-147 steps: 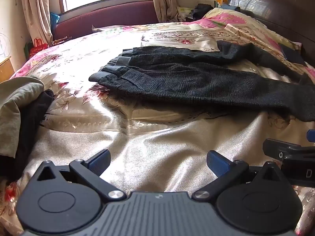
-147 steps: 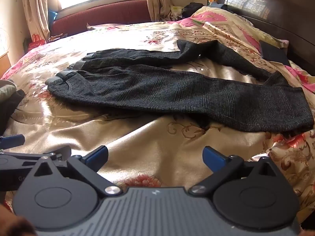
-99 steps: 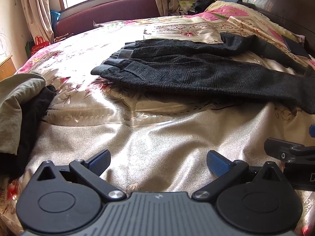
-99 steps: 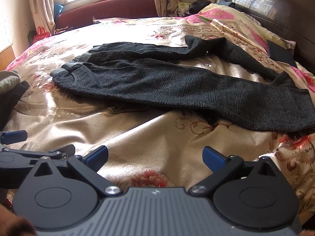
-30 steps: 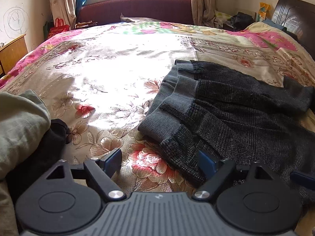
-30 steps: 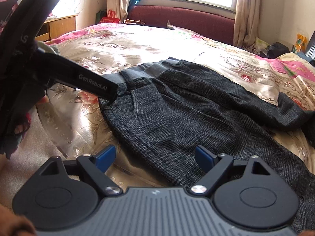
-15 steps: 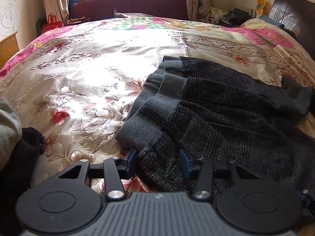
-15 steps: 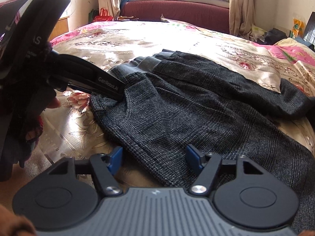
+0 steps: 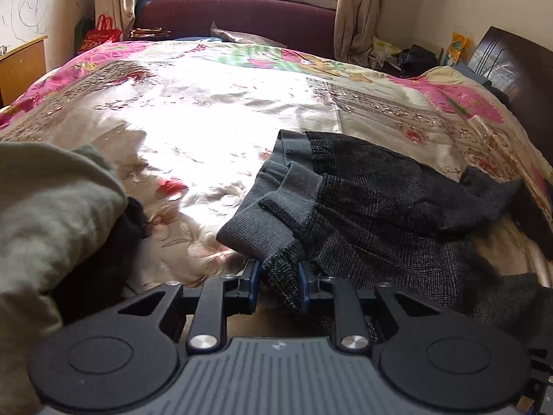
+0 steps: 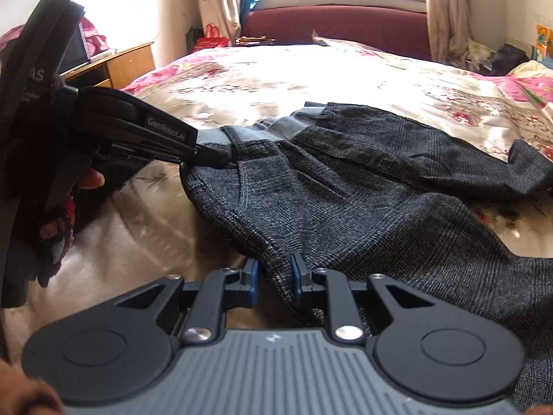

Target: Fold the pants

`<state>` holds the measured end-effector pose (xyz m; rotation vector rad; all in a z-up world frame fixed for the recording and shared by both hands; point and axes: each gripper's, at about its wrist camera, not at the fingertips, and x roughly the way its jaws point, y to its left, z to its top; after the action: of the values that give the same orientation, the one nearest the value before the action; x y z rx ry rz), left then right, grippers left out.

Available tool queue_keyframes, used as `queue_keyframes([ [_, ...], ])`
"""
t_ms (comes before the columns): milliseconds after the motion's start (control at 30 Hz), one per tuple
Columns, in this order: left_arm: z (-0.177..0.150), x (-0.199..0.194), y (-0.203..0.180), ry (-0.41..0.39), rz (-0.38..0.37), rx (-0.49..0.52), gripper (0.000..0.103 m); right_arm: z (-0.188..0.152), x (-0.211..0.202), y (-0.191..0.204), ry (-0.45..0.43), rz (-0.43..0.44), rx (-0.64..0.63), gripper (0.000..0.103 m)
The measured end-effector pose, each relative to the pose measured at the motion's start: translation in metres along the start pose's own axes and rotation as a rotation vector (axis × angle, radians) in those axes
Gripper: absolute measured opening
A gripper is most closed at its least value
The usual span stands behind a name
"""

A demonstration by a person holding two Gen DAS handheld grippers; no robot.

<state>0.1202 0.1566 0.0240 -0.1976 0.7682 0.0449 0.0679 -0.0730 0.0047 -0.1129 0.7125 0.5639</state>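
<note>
Fingers of left gripper (image 9: 278, 276) and right gripper (image 10: 273, 276) just closed, both pinching pants (image 10: 345, 207), on bedspread (image 9: 207, 121)

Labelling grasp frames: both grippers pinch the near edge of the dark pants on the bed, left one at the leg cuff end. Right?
One thing is off: the left gripper grips the pants at the waistband end, not the leg cuff; the left wrist view shows the ribbed grey waistband just above its fingers. The rest holds: the right gripper also pinches the near edge, on the bed.
</note>
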Motion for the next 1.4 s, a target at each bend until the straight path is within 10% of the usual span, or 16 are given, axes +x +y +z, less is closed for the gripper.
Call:
queue_keyframes([
  [367, -0.044, -0.06, -0.006, 0.007, 0.168, 0.189, 0.041, -0.024, -0.046, 0.02, 0.005, 0.157, 0.051, 0.03],
  [633, -0.05, -0.08, -0.047, -0.014, 0.187, 0.303, 0.041, -0.054, -0.145, -0.101, -0.123, -0.158, 0.369, 0.031],
  [767, -0.05, -0.081, -0.091, -0.01, 0.105, 0.376, 0.041, -0.092, -0.192, -0.186, -0.157, -0.389, 0.583, 0.034],
  [967, -0.055, -0.058, -0.211, -0.003, -0.13, 0.545, 0.041, -0.155, -0.246, -0.265, -0.211, -0.517, 0.826, 0.034],
  [1400, -0.089, -0.033, -0.352, 0.059, -0.323, 0.775, 0.041, -0.172, -0.24, -0.3, -0.228, -0.537, 0.867, 0.033],
])
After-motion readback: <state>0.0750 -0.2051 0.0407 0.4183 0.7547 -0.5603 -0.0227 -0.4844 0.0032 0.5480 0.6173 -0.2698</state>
